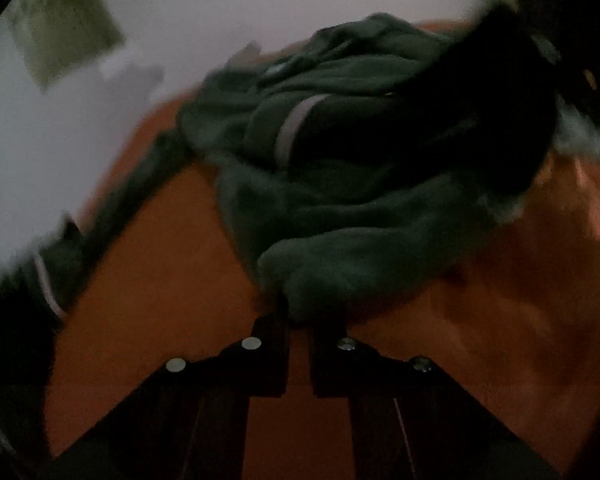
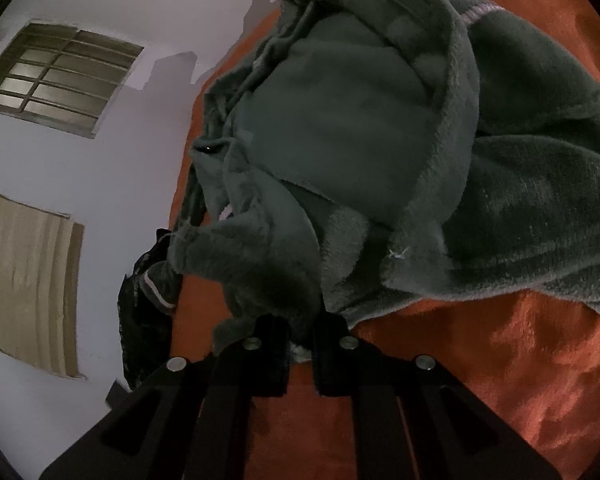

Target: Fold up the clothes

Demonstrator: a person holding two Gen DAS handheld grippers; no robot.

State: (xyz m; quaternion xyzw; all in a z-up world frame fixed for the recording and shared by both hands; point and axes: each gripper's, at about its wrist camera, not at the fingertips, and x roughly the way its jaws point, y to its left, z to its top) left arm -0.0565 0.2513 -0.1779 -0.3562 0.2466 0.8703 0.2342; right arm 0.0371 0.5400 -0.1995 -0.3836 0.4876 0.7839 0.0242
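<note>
A dark green fleece garment (image 1: pixel 340 184) with a pale stripe lies crumpled on an orange blanket (image 1: pixel 160 280). My left gripper (image 1: pixel 299 316) is shut on a fold of its near edge. In the right wrist view the same fleece garment (image 2: pixel 380 140) fills the middle and right, bunched and partly lifted. My right gripper (image 2: pixel 300 328) is shut on a fuzzy fold of its lower edge. The left wrist view is blurred.
The orange blanket (image 2: pixel 500 380) covers the surface under both grippers. A pale wall (image 2: pixel 100 184) with a barred window (image 2: pixel 60 76) and a tan panel (image 2: pixel 24 280) lies to the left. A dark striped cuff and dark bundle (image 2: pixel 148 312) sit at the blanket's left edge.
</note>
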